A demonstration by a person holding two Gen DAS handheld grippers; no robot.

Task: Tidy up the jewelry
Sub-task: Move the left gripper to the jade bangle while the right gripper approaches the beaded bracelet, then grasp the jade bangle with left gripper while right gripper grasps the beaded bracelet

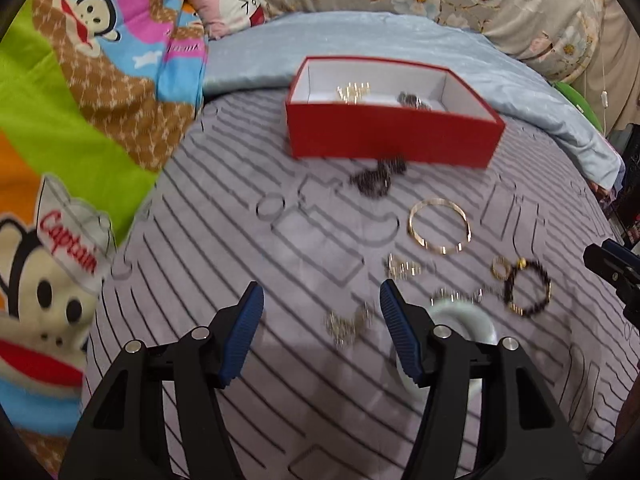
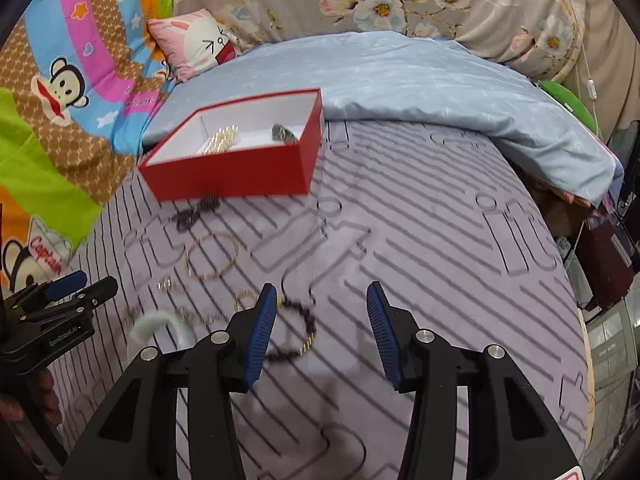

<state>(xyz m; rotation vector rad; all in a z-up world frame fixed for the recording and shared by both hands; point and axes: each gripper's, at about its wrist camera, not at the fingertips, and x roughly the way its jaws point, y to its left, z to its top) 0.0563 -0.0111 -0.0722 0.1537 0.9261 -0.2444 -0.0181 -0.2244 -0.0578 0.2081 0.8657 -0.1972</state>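
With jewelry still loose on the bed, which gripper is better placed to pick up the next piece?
Probably the left gripper. Its open, empty jaws point at a small silver piece, with the other loose pieces close by. The right gripper, also open and empty, faces mostly bare bedspread; only the dark bead bracelet lies near its left jaw.

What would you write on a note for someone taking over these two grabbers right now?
Left gripper: open, empty, over the bedspread.
Right gripper: open, empty.
Red box: holds a gold piece and a dark piece.
Done: those two pieces boxed.
Left: dark beads by the box, gold bangle, black bead bracelet, pale ring, several small gold bits nearby. All lie loose on the bedspread.
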